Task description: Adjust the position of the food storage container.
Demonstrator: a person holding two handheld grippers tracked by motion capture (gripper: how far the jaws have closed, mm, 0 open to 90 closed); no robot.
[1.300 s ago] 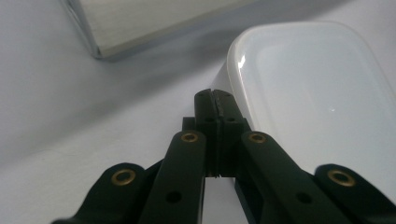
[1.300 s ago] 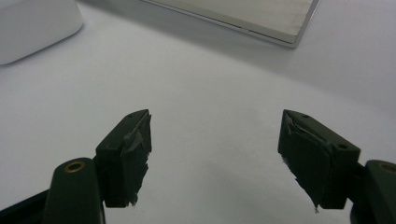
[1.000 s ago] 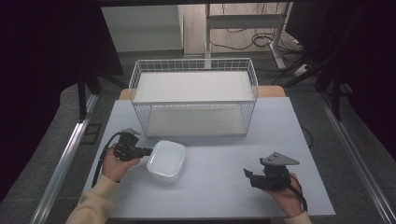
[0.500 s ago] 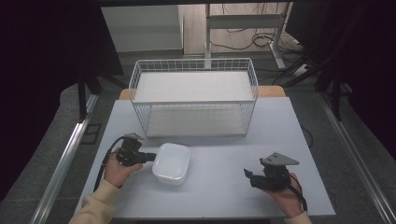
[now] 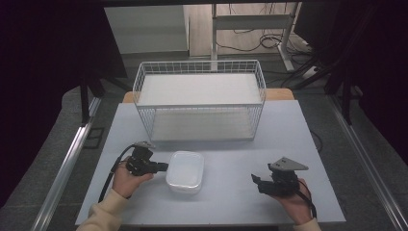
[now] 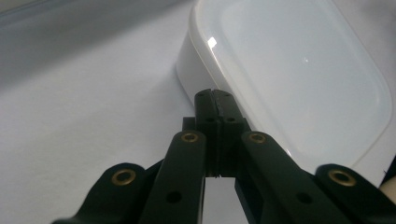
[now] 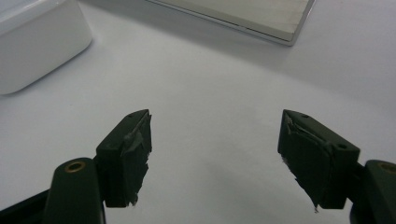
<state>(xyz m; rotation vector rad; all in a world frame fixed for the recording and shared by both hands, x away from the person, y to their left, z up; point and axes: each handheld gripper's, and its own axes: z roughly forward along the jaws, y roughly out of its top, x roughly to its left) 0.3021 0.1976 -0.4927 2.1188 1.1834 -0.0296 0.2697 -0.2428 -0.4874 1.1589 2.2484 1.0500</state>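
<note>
White lidded container point(image 5: 184, 171) sits on the grey bench point(image 5: 231, 202) in our high view, just ahead of the left gripper point(image 5: 161, 167) jaws, tips at its near edge. Wire basket point(image 5: 199, 103) stands well beyond. Right gripper point(image 5: 256, 182) rests apart from the container, off to the side.

Left gripper view: we see the left gripper point(image 6: 215, 95) jaws pressed together, nothing between them, tips right at the container point(image 6: 299, 74) rim; contact unclear.

Right gripper view: right gripper point(image 7: 215, 140) jaws spread wide, holding nothing, bare bench point(image 7: 219, 88) between them; container corner point(image 7: 37, 42) ahead-left of the jaws.
</note>
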